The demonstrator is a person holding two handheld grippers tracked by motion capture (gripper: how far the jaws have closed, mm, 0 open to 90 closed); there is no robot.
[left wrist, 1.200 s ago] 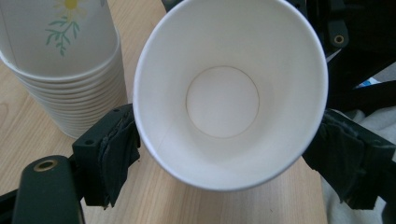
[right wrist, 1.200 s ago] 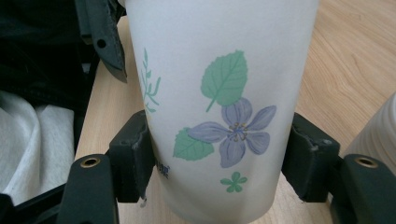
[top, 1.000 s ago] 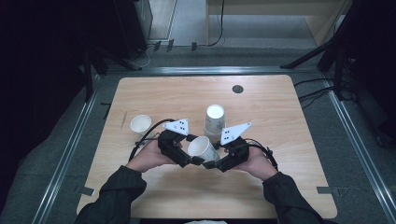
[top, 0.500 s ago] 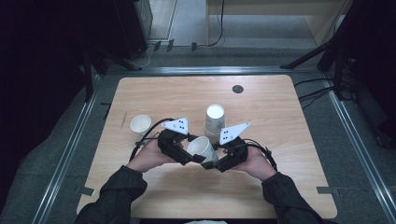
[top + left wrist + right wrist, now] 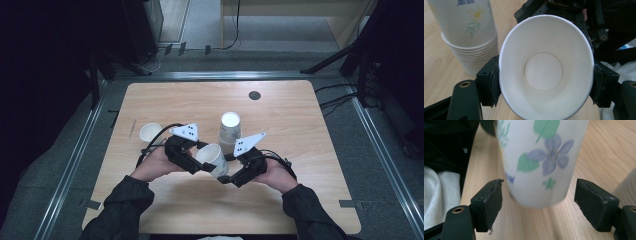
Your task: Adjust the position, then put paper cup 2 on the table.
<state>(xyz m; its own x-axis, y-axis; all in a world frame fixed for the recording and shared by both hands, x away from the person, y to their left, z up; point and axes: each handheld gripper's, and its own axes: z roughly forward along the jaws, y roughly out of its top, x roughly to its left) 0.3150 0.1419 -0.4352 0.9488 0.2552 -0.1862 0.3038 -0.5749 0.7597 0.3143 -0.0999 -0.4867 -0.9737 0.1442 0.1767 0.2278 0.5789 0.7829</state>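
Observation:
A white paper cup (image 5: 214, 157) with a flower print is held on its side above the table, between my two grippers. My left gripper (image 5: 202, 162) is shut on the cup (image 5: 546, 70) at its rim, squeezing the mouth into an oval between the pads (image 5: 489, 85). My right gripper (image 5: 226, 176) stands open around the cup's base (image 5: 541, 157), with a gap between each pad (image 5: 489, 203) and the cup wall. An upside-down stack of matching cups (image 5: 230, 131) stands just behind the grippers on the wooden table (image 5: 300, 150).
A single white cup (image 5: 150, 132) stands upright at the left of the table. A small black disc (image 5: 254, 95) lies near the far edge. The cup stack (image 5: 471, 37) is close beside the held cup. Metal rails run along the table's sides.
Very little has changed. The right gripper has edged slightly toward the cup's base, and the left gripper keeps its hold on the rim.

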